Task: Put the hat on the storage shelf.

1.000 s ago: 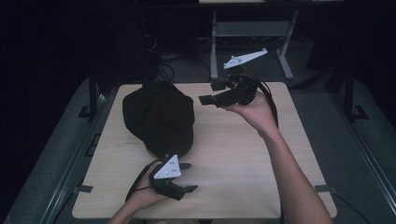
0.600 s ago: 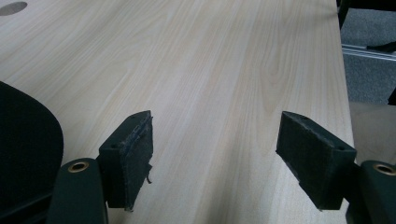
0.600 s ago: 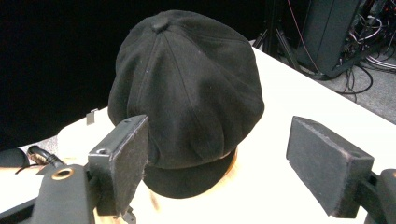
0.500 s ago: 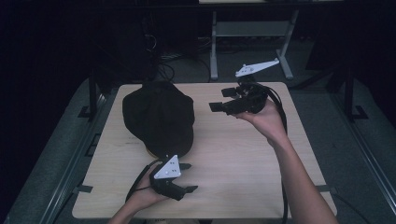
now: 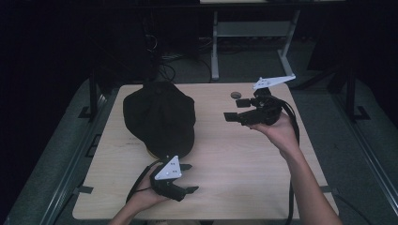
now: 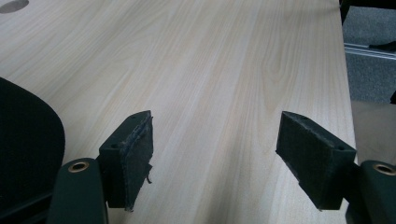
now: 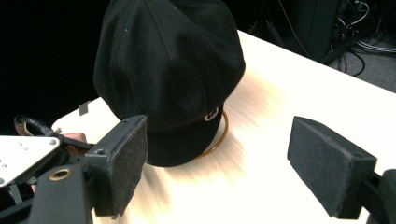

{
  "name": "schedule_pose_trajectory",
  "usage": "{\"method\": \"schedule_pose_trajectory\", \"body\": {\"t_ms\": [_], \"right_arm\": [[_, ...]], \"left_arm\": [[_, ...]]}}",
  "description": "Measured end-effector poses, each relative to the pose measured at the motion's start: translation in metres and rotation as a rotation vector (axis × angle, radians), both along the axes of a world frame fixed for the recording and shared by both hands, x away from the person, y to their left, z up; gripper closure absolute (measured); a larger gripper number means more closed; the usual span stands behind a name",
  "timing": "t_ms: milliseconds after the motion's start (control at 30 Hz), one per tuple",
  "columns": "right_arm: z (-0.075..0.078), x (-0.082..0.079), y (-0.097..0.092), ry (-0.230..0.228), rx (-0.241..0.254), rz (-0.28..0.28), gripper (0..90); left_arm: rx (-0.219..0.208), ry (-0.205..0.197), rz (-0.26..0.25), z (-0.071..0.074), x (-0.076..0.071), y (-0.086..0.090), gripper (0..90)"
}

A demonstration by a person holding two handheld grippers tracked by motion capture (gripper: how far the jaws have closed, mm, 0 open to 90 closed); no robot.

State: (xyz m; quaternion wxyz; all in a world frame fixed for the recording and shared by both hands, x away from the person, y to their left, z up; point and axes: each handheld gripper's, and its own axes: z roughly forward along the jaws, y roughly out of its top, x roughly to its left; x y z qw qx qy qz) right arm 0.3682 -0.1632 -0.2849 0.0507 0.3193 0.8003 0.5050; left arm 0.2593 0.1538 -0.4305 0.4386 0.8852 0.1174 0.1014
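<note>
High view first: nearest the person, the left gripper (image 5: 180,180) sits low at the table's (image 5: 234,159) near edge, jaws spread wide and pointing off to the right with nothing between them. It looks parked there, resting on the wood to stay out of the way. The cap (image 5: 159,117) lies just beyond it and a little to its left, crown up, its near edge almost touching the gripper's grey plate; in the left gripper view only a dark curve of the cap (image 6: 23,140) shows beside the left jaw.

Farther off, the right gripper (image 5: 237,109) is held up over the far right of the table, jaws also released and empty, turned toward the cap, which lies well apart from it. The right gripper view looks straight at the cap (image 7: 168,74) between its open pads, so I'd guess it is lining up for a reach. Behind that gripper, a small dark disc (image 5: 235,95) sits near the table's far edge.
</note>
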Motion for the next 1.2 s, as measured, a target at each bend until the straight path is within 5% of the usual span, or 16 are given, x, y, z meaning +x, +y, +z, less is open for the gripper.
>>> {"method": "schedule_pose_trajectory", "body": {"t_ms": [600,1200], "right_arm": [[-0.036,-0.012,-0.035,0.055,-0.005,-0.047,19.7],[-0.071,-0.044,-0.065,0.082,-0.003,-0.089,19.2]], "left_arm": [[0.007,0.014,-0.007,-0.002,0.000,-0.002,26.9],[-0.001,0.026,-0.004,-0.003,-0.001,-0.002,26.9]]}}
